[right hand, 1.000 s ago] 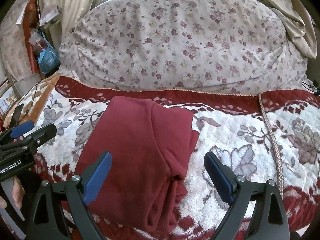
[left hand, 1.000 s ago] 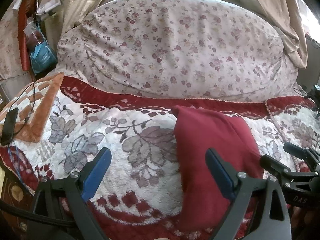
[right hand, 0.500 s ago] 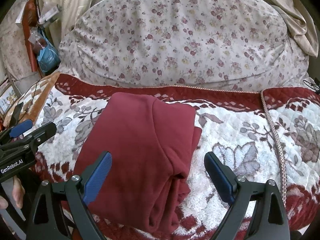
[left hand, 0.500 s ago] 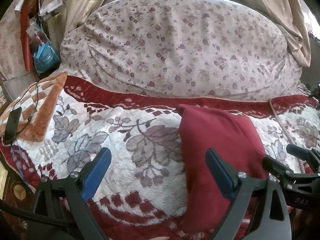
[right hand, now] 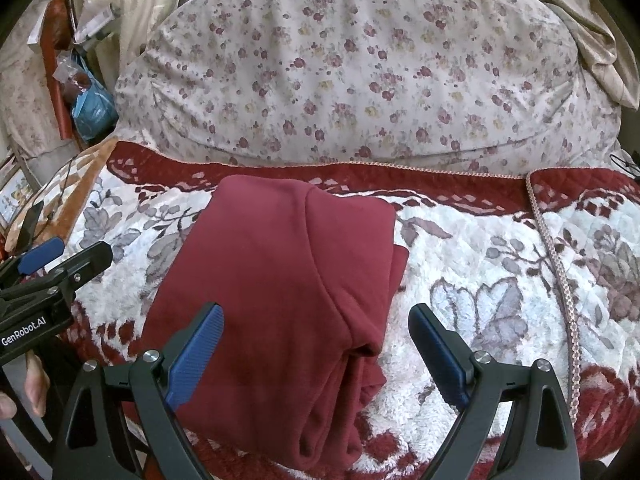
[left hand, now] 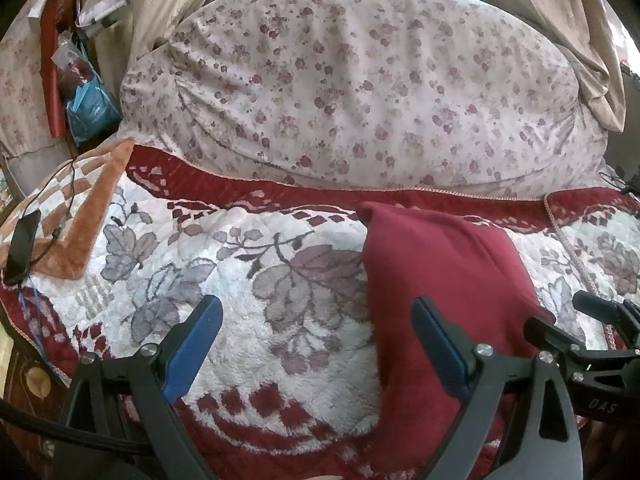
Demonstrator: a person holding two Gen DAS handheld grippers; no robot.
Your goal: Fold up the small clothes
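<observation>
The folded maroon garment [right hand: 280,280] lies on the floral plush blanket [right hand: 500,280], its long axis running from near the bottom edge at about 6 o'clock up toward 12 o'clock in the right wrist view, leaning slightly to 1 o'clock at its far end. It sits directly ahead of the right gripper [right hand: 316,354], whose blue-padded fingers [right hand: 196,350] stand wide apart and empty, the left pad over the cloth and the right pad over bare blanket. The garment's layered, open edges face 3 o'clock, stacked near the right pad; the smooth folded side faces 9 o'clock.

From the left gripper [left hand: 316,350] the same garment [left hand: 440,280] lies off at 2 to 3 o'clock, with only its right pad [left hand: 438,350] over the cloth. This claw is also spread wide and holds nothing. So the right gripper looks the nearer and better centred one for whatever comes next, and the piece appears already folded, though whether another fold is intended I cannot tell.

The blanket is thick and fluffy, white with grey leaves and dark red borders, likely to grip fabric rather than let it slide. Behind it, at 12 o'clock, rises a large bundle in flower-print cloth [right hand: 360,80], with beige curtains [left hand: 560,20] above. At 9 o'clock a dark phone on a cable [left hand: 22,246] rests on an orange checked quilt [left hand: 96,208].
</observation>
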